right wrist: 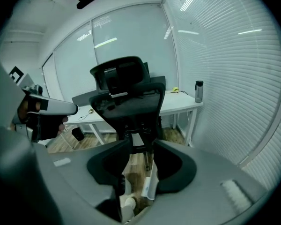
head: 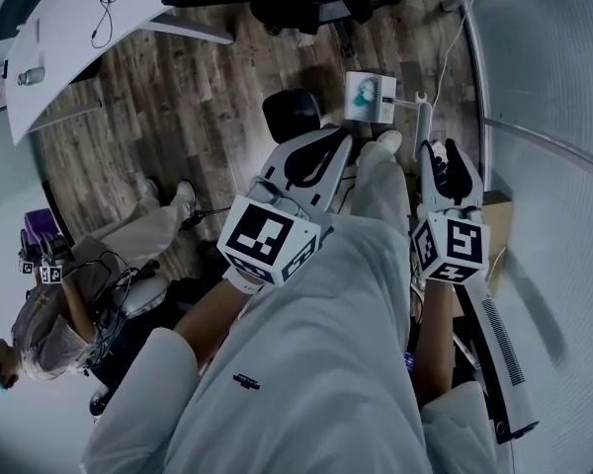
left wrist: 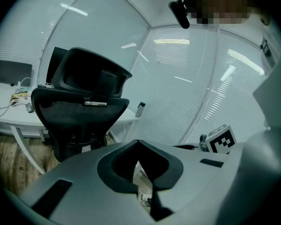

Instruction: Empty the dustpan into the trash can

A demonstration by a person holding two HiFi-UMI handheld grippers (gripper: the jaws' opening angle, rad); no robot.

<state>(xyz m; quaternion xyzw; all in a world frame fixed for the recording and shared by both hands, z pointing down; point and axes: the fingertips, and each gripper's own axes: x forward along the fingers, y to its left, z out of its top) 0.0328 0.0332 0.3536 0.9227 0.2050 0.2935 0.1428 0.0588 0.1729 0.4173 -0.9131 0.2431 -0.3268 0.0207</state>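
Left fingers [left wrist: 110, 170] clenched, empty; right fingers [right wrist: 178, 168] parted, white dustpan handle [right wrist: 150, 184] in the gap, seemingly ungripped; can [head: 369, 98] at its 10 o'clock; probably light, stiff, tippy plastic; grip handle high.

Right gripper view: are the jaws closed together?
No. The right gripper has its jaws standing apart, and the wooden floor shows through the gap between them.

Black chair [right wrist: 126, 97], wood-grain floor [head: 193, 107] (brownish, perhaps), white desk [head: 69, 38].
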